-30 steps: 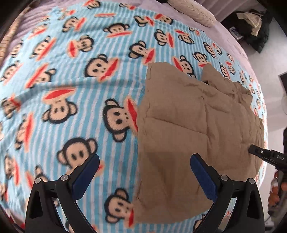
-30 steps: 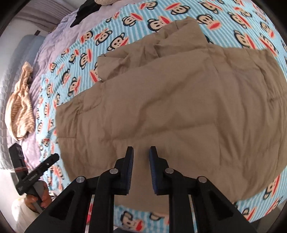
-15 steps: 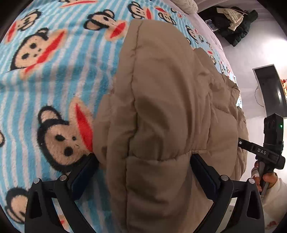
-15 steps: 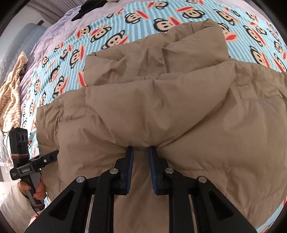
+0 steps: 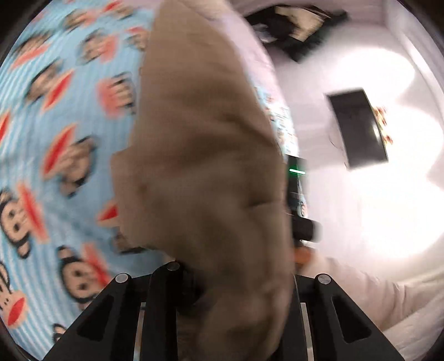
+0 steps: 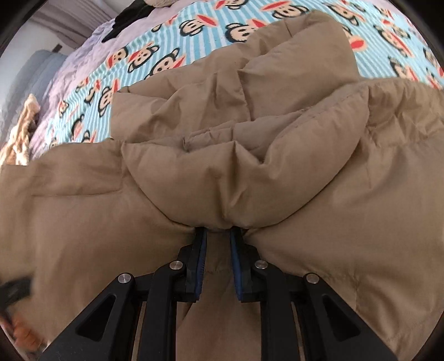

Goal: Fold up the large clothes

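Note:
A tan puffy jacket point(image 6: 249, 172) lies on a blue striped blanket with monkey faces point(image 6: 211, 25). My right gripper point(image 6: 217, 236) is shut on a bunched edge of the jacket, which bulges up over its fingertips. In the left wrist view, which is blurred, the jacket point(image 5: 199, 155) hangs lifted in front of the camera and covers my left gripper point(image 5: 236, 280); its arms stand close together with the fabric between them. The right gripper's body point(image 5: 298, 194) shows just beyond the jacket's edge.
The blanket point(image 5: 55, 138) spreads to the left in the left wrist view. A dark screen point(image 5: 358, 127) hangs on a white wall at right. Dark clothes point(image 5: 291, 30) lie at the far end. A beige garment point(image 6: 19, 136) lies on the lilac sheet at left.
My left gripper has shut on the jacket's edge and lifted it, swinging the view toward the wall. My right gripper has gathered more fabric and raised it.

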